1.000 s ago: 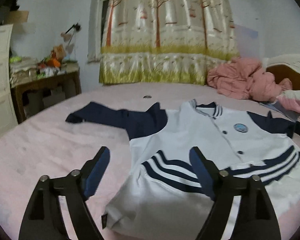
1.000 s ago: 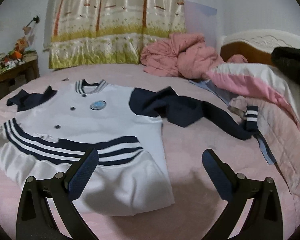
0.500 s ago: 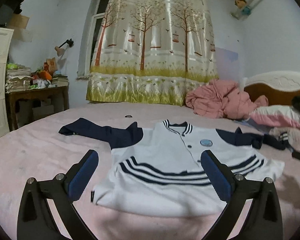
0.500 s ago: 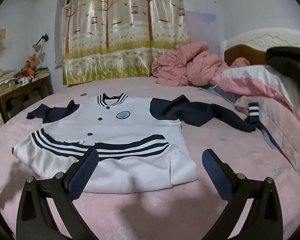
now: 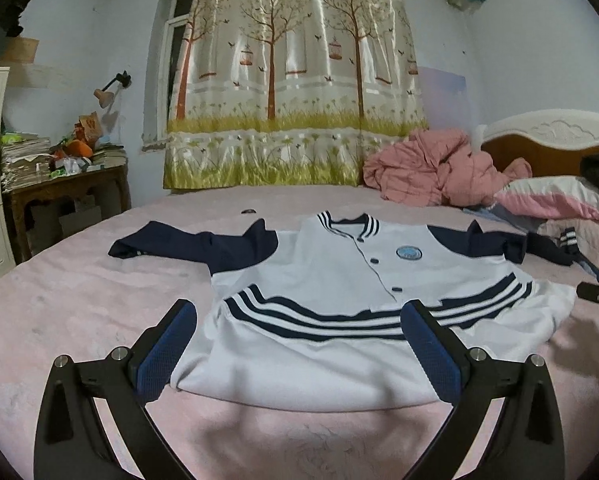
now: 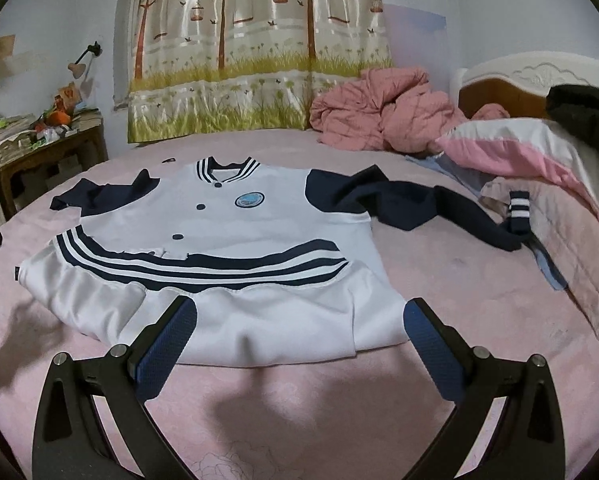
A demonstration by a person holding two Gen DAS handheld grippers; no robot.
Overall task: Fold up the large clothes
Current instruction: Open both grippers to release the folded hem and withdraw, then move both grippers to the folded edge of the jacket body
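Compared with 1 second ago, both cameras sit further back from the jacket (image 5: 323,280): then its white body filled the lower part of each view and ran under the fingers, now the whole hem shows, with a strip of bare pink bedcover (image 5: 59,320) between it and the fingertips. The left gripper (image 5: 299,344) has just been opening; its 2 blue pads stood closer together over the white cloth, and now they are spread wide with nothing pinched between them. The right gripper (image 6: 299,340) is spread just as wide as before and holds nothing.

The jacket lies flat, front up, on the bed, its collar towards the curtain (image 5: 295,80), 3 navy stripes across the lower body, a round badge on the chest. One navy sleeve stretches out on each side; the one nearer the headboard (image 6: 539,76) reaches a striped cuff by the pink and white quilt (image 6: 519,152).

Both grippers hover low over the bedcover, tilted slightly down and aimed at the hem, the left nearer the side with the wooden table (image 5: 67,192), the right nearer the headboard. At the right edge of the left view a dark part of the right gripper shows, beside the hem corner
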